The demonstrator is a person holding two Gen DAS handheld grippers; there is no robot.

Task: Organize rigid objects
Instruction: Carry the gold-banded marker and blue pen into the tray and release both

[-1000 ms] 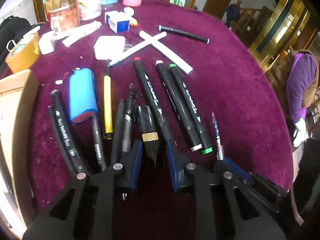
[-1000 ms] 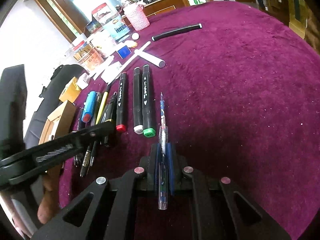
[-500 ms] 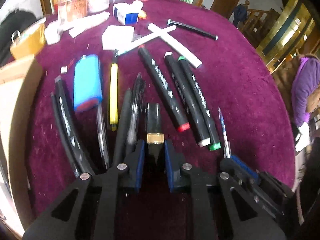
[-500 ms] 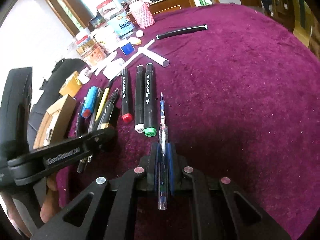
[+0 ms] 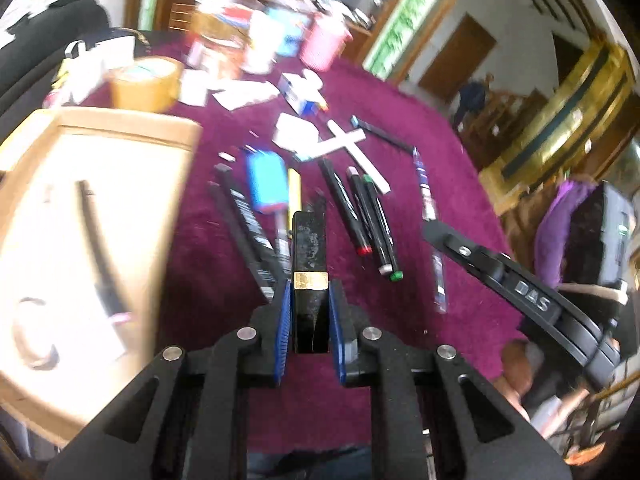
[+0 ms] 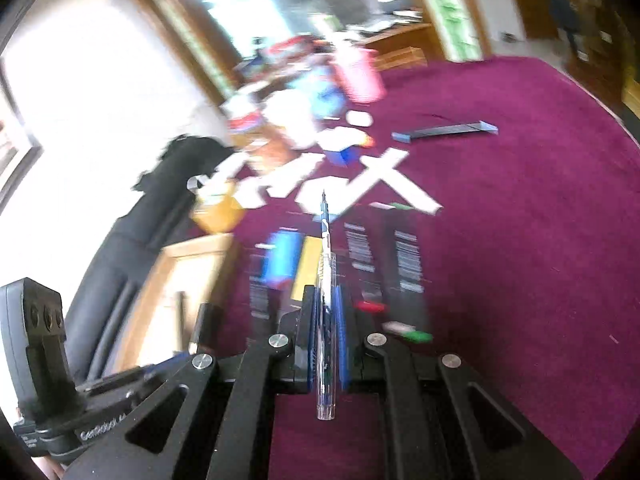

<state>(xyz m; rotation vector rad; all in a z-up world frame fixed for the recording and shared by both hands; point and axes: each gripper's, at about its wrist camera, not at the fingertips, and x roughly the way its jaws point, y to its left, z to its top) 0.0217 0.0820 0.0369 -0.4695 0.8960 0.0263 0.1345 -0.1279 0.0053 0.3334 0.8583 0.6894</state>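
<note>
The left gripper (image 5: 309, 304) clamps a black gold-banded tube (image 5: 309, 256), its jaws having just been closing onto it; a wooden tray (image 5: 92, 216) sits to its left; the right gripper (image 6: 325, 312) pinches a clear ballpoint pen (image 6: 325, 280) above the marker row (image 6: 384, 272) on the purple tablecloth (image 6: 520, 240).

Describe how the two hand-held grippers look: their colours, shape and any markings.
Both are matte black plastic. The left gripper and the right gripper each have two straight fingers lined with ribbed blue pads, on angular arms with triangular cut-outs and round silver pins. From the side, the right gripper's body carries raised "DAS" letters. No cables or sleeves are visible.
</note>
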